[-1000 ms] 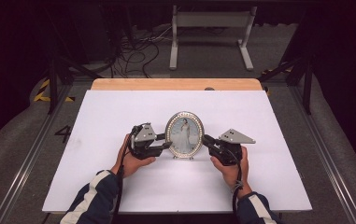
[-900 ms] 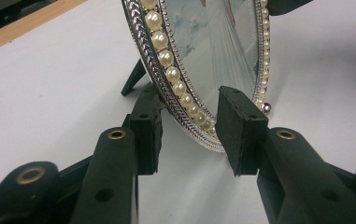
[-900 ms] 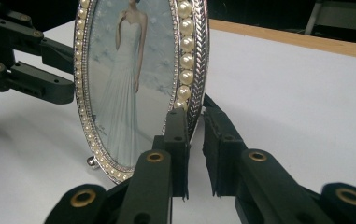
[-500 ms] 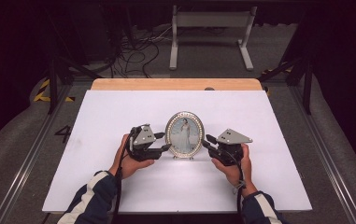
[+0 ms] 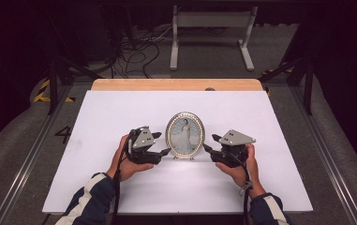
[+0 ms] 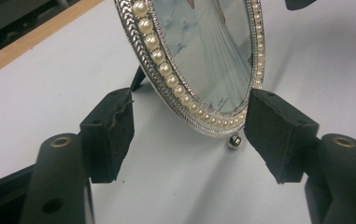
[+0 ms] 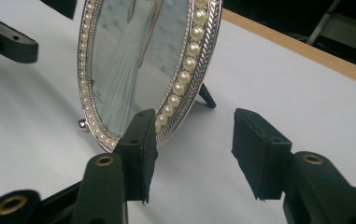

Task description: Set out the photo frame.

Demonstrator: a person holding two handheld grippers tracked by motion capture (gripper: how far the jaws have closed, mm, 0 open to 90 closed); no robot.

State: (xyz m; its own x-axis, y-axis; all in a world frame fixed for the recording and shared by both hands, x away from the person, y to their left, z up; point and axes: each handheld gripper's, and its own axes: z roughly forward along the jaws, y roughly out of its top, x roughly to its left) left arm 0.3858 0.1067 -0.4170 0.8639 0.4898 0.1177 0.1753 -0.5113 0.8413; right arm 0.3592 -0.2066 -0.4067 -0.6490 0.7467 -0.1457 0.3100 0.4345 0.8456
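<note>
- Pearl-rimmed oval frame [image 5: 185, 136]: upright on white bench [image 5: 96, 140], between both tools.
- Left tool [image 6: 189, 128]: jaws apart, straddling its lower rim.
- Right tool [image 7: 194, 140]: jaws apart, rim edge just ahead.
- Step, judged: pre-grasp; next, close evenly on both edges.

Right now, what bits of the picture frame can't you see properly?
- Frame top: cut off by the upper edge in both gripper views.
- Its back and stand: hidden behind the frame in the high view; one stand leg peeks out.
- Photo details: too small from high up, glare-washed in the left gripper view.
</note>
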